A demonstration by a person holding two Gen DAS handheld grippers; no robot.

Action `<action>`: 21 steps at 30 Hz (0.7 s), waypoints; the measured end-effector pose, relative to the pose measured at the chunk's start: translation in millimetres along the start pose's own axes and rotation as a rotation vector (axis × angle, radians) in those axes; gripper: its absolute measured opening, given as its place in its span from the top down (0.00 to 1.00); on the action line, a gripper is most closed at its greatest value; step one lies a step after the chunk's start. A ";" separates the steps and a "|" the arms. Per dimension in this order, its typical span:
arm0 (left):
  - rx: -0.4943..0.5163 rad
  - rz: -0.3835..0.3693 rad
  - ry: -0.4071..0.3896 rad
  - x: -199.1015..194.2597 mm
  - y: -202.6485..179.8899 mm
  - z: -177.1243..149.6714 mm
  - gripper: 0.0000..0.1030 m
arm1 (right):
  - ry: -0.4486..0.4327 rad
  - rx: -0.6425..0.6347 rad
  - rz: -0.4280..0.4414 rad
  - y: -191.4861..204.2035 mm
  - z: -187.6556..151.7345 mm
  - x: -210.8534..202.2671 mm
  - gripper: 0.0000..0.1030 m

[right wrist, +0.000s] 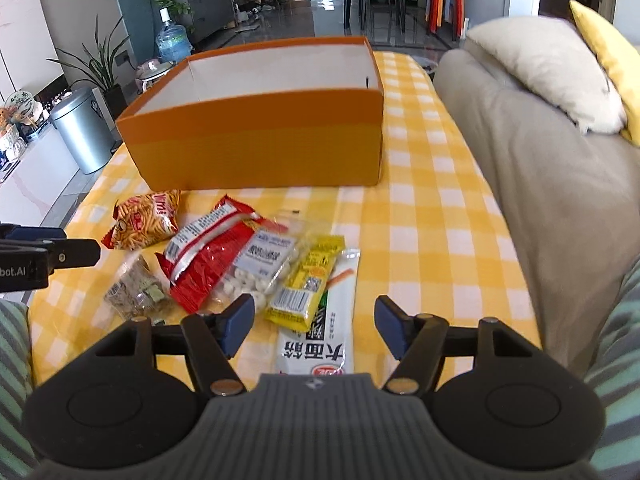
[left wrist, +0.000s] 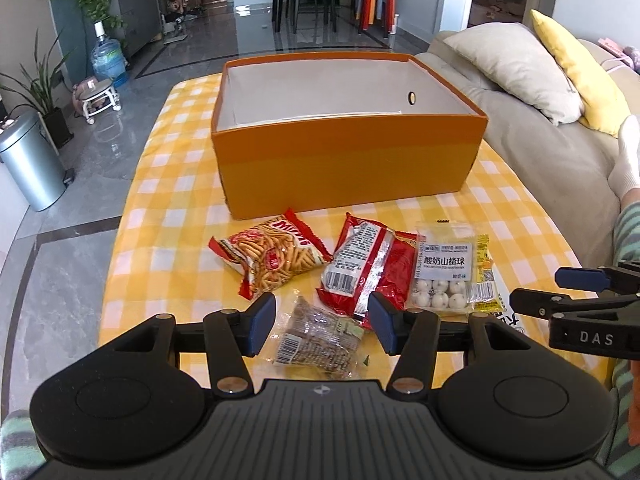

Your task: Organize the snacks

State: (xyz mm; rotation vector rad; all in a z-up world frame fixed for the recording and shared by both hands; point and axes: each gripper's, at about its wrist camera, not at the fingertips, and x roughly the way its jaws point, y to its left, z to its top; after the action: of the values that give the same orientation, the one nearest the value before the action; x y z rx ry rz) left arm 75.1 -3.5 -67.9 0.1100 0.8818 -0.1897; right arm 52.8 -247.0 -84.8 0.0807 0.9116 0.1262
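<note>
Faced an orange box (left wrist: 344, 160) at the far side of a yellow checked tablecloth (left wrist: 168, 184), its white inside bare as far as could be seen. Found the snacks lying in a loose cluster on the cloth just in front of that box, none yet inside: a red-and-orange stick-snack bag (left wrist: 272, 258) at the left, a red packet (left wrist: 370, 268) turned label-up beside it, a clear bag of white balls (left wrist: 442, 268) overlapping the red packet's right edge, a small yellow sachet (left wrist: 486, 276) next along, a clear brown-filled packet (left wrist: 316, 338) nearest the camera, and, in the right wrist view, a long white noodle packet (right wrist: 324, 332) partly under the yellow sachet. Held the left gripper (left wrist: 322, 322) low over the cluster, jaws spread and released, the brown-filled packet lying between the blue pads with no pad pressing on it. Held the right gripper (right wrist: 314, 326) likewise released, jaws wide to either side of the white noodle packet and the lower end of the yellow sachet, nothing grasped. Judged the step as the approach to a first pick, with sorting into the box not yet begun. Judged the next move to call for lowering each claw until the pads bracket one packet only, clenching gently on the crinkly film, and avoiding a catch on the overlapping neighbours before lifting toward the box.
</note>
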 end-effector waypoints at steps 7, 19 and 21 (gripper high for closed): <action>0.006 -0.019 0.028 15.6 -3.3 0.7 0.34 | 0.030 0.007 0.008 -1.6 -0.2 15.7 0.38; -0.178 0.037 0.190 50.1 19.1 -6.1 0.30 | 0.090 0.037 0.005 -10.0 -0.7 37.8 0.47; -0.240 0.031 0.212 54.1 25.1 -5.6 0.30 | 0.089 0.044 0.009 -10.4 0.7 39.7 0.48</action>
State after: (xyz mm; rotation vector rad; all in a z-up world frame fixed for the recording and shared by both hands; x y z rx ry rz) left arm 109.8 15.5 -112.9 -0.0814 1.1065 -0.0425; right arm 78.2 -251.6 -116.8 0.1210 1.0026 0.1186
